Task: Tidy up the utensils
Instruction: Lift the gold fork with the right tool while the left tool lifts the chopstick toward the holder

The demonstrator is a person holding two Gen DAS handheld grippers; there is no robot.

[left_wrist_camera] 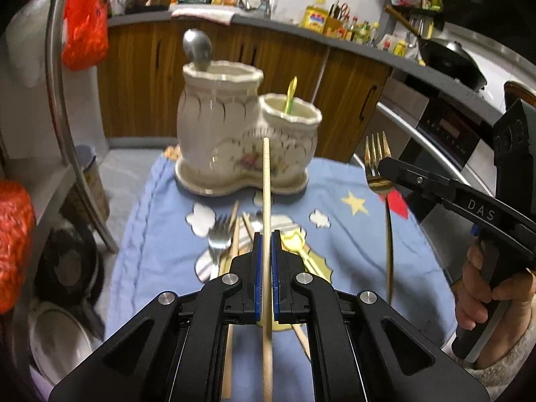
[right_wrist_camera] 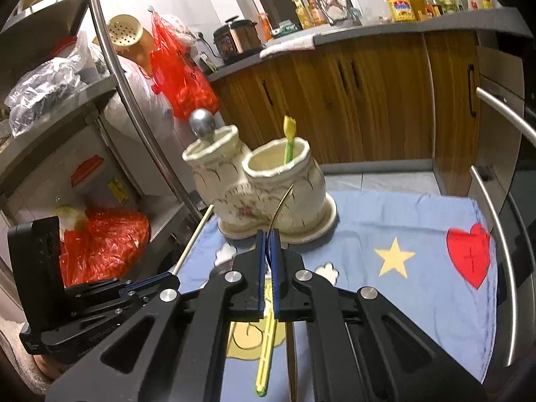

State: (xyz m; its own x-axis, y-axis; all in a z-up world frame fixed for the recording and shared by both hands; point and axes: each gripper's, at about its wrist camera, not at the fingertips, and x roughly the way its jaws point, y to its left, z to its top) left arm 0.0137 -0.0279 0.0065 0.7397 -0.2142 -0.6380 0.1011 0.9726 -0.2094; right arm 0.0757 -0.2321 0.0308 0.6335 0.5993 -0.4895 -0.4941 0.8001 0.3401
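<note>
- Step: both picks made, carry to the ceramic utensil holder [left_wrist_camera: 248,134] pending.
- Left gripper [left_wrist_camera: 265,268]: fingers clamped on a wooden chopstick [left_wrist_camera: 266,181], tip aimed at the holder.
- Right gripper [right_wrist_camera: 267,268]: fingers closed on a gold fork [left_wrist_camera: 378,167], tines up.
- Next, by my reading: raise each utensil over a compartment rim, tip it upright, then release.
- Left view alone shows the loose silver fork [left_wrist_camera: 219,238] and chopsticks on the bench cloth [left_wrist_camera: 160,207]; right view alone shows a yellow-green utensil [right_wrist_camera: 266,355] lying below the gripper.

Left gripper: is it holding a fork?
No, the left gripper is shut on a wooden chopstick; the gold fork is in the right gripper.
</note>
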